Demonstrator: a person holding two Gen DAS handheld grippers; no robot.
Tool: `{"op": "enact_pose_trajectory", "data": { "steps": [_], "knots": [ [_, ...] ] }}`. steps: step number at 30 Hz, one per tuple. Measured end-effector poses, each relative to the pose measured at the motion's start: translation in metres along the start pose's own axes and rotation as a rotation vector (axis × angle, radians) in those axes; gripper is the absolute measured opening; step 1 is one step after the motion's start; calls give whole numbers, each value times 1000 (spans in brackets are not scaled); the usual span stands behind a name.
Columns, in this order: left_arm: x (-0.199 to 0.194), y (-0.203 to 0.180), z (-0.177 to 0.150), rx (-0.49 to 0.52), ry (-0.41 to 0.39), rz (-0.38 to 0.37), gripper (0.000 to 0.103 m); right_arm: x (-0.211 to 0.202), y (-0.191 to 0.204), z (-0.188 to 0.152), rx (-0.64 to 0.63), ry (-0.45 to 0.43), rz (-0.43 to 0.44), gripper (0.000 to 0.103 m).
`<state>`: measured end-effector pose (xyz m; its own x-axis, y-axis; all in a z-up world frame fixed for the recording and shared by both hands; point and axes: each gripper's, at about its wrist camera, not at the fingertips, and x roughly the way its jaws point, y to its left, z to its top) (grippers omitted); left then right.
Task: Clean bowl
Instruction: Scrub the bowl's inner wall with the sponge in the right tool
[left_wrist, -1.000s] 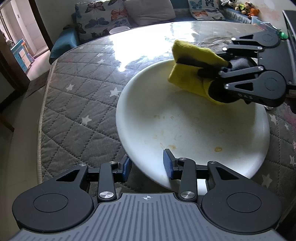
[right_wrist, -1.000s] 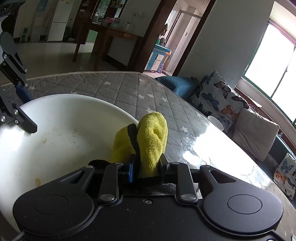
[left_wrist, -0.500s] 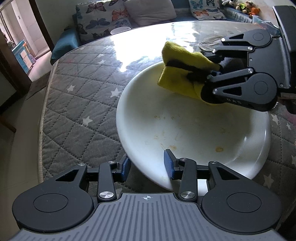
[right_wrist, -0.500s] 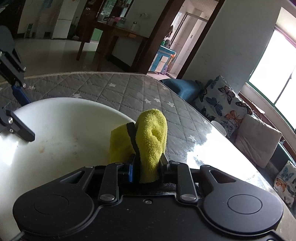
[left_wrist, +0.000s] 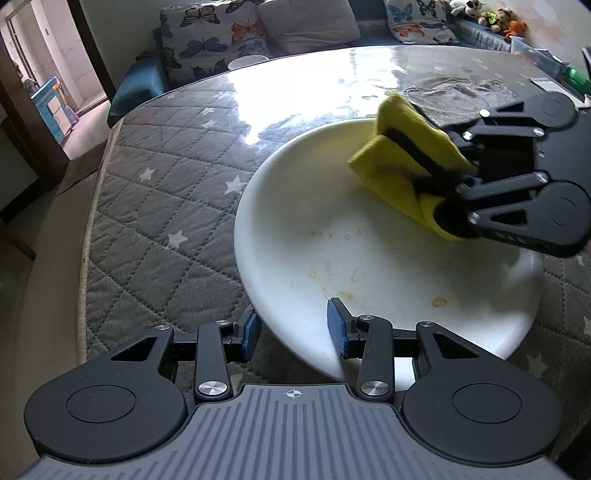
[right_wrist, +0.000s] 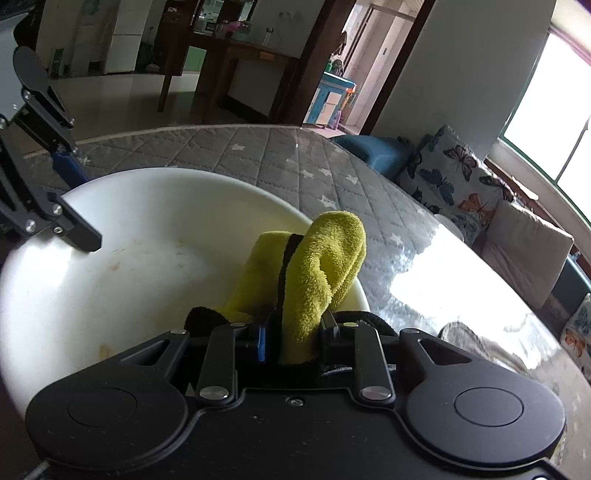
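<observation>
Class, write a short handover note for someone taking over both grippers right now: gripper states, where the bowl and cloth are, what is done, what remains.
Left gripper: open, fingers straddling the near rim of the white bowl, not clamped on it.
Right gripper: shut on the folded yellow cloth, held over the bowl's far side.
The bowl sits on the grey quilted table cover.
Done: cloth picked up and brought to the bowl.
Left: brownish stains are visible across the bowl's inside; wipe them off, steadying the bowl if it slides.
</observation>
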<state>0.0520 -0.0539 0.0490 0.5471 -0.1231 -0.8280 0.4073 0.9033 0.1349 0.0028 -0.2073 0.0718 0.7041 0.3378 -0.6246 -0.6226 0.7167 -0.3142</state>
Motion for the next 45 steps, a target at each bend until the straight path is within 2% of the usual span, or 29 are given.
{"op": "enact_pose_trajectory", "data": {
  "steps": [12,25,30,45],
  "knots": [
    [-10,-11,-3,-56,3,79,41,-22,15,-7,32,20,84,27],
    [-23,-19,-10,-143,19,54,42,-33,30,-2,24,14,156,27],
    [-19,-23,-9,-145,28,62,46,-29,27,-2,29,23,145,26],
    [-14,-22,-10,-117,13,60,42,-6,11,0,51,0,58,26]
  ]
}}
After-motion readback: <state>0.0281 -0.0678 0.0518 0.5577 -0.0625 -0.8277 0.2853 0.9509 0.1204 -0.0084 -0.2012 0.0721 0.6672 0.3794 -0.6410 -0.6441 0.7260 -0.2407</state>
